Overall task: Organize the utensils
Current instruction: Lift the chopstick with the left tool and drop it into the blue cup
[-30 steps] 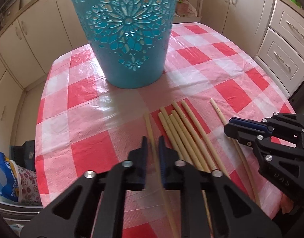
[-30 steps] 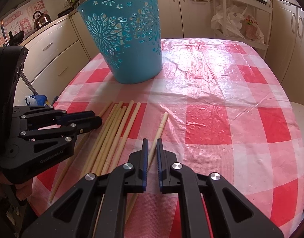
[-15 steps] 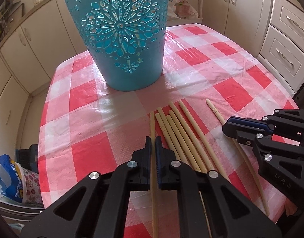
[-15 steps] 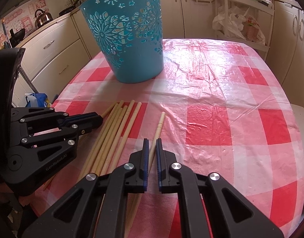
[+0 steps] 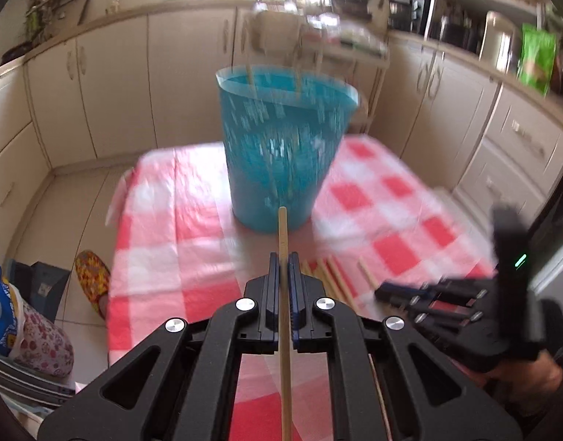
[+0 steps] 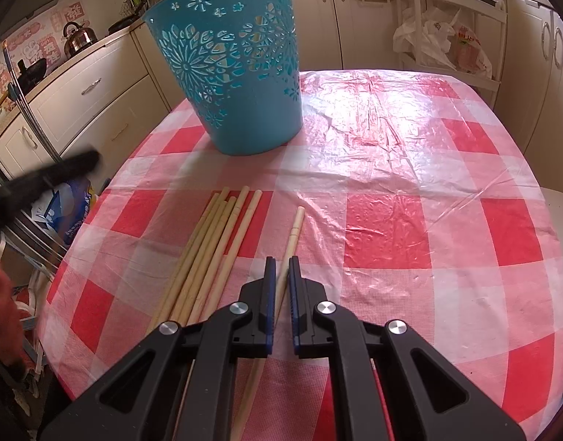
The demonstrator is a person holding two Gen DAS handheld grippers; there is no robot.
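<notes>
Left gripper (image 5: 283, 264) clamped on a single chopstick (image 5: 282, 231), raised clear of the desk (image 5: 163, 220), its tip pointing toward the blue perforated basket (image 5: 281, 139) at the far side; two sticks appear to stand in the basket, though blur makes this uncertain. Right gripper (image 6: 280, 270) low over the near desk, its jaws a narrow gap apart, straddling a lone chopstick (image 6: 295, 228) that lies flat, not visibly pinched. Just left of it, a bundle of chopsticks (image 6: 215, 246) lies side by side. Step in hand, by judgement: carrying one stick to the basket. The next move calls for lifting its tip above the rim, then releasing so it drops inside. The desk wears a red-and-white checked cloth under clear wrinkled plastic. Cream kitchen cabinets (image 5: 97, 84) surround it; a kettle (image 6: 77, 38) stands on the far left counter.
</notes>
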